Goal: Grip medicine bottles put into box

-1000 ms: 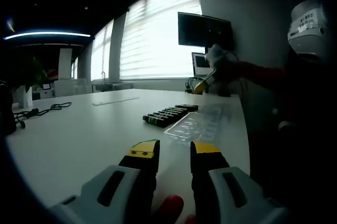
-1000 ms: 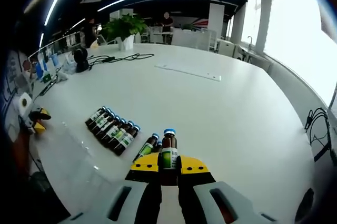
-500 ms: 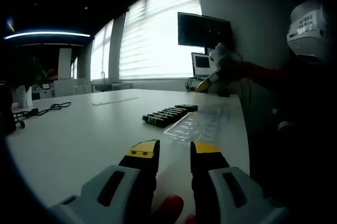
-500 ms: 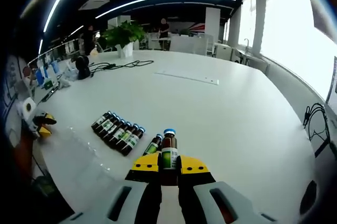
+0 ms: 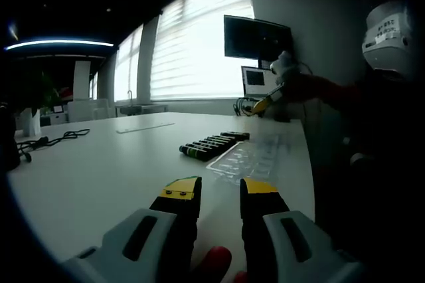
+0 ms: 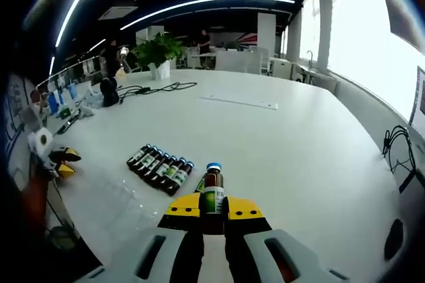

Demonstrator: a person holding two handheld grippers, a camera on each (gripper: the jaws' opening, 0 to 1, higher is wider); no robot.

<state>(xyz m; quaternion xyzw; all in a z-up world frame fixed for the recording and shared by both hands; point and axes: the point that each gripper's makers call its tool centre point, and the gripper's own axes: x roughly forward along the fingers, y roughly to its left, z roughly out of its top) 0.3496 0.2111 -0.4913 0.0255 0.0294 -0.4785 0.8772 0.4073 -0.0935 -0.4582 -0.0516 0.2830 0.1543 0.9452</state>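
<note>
Left gripper (image 5: 220, 191) jaws apart; right gripper (image 6: 213, 208) apparently clamped, raised above table

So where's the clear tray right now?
In the left gripper view the clear tray lies on the white table, right of centre, just beside the row of bottles.

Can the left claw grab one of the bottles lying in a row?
Probably yes. The left claw is open and holds nothing, and only bare table lies between it and the row of bottles.

Glare from the blinds (image 5: 199, 50) washed my left gripper view; ceiling strips (image 6: 199, 4) bent at the edges.
</note>
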